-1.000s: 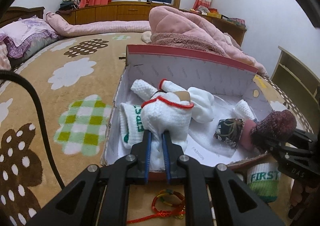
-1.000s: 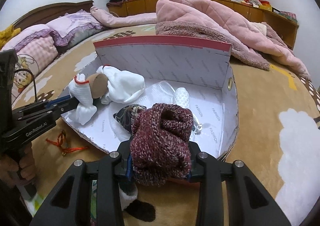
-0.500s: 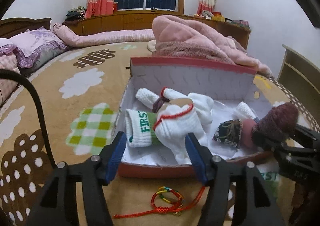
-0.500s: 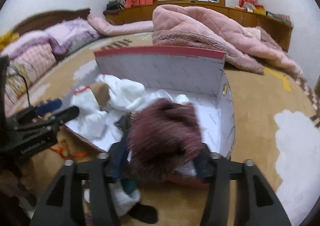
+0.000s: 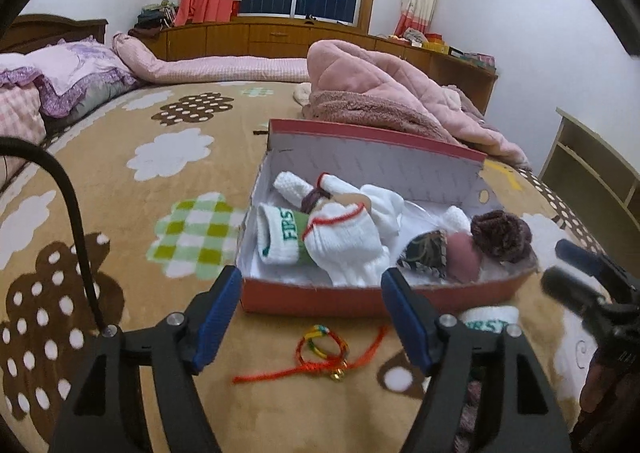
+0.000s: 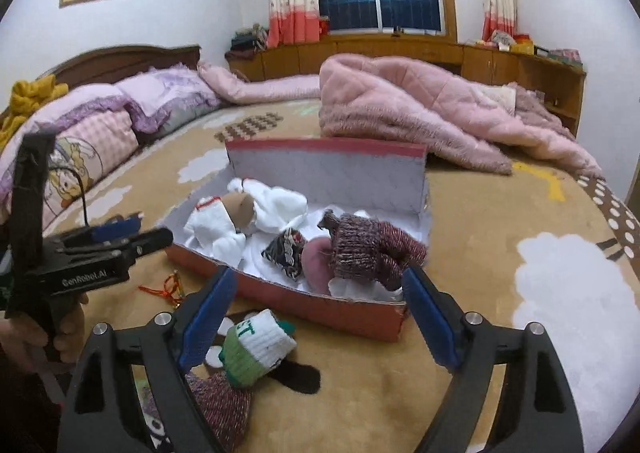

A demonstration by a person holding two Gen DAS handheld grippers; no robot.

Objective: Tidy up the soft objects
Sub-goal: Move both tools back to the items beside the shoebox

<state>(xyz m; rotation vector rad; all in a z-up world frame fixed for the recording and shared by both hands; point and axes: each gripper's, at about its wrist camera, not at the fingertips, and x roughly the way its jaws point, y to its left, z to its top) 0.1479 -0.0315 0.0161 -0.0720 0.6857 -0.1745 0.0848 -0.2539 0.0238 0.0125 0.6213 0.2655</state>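
On the bed, box (image 6: 288, 299) holds white socks (image 5: 344, 249) and maroon knit (image 6: 372, 249). Both grippers, left (image 5: 312, 317) and right (image 6: 320, 317), jaws apart, empty. Next, probably: grab green-banded sock (image 6: 256, 345) just outside box.

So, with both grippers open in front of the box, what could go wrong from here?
The maroon knit sock lies against the low front wall of the shoe box and might roll out. The red cord bracelet lies below the left gripper and could snag. The right gripper may catch the box wall when reaching for the white-green sock.
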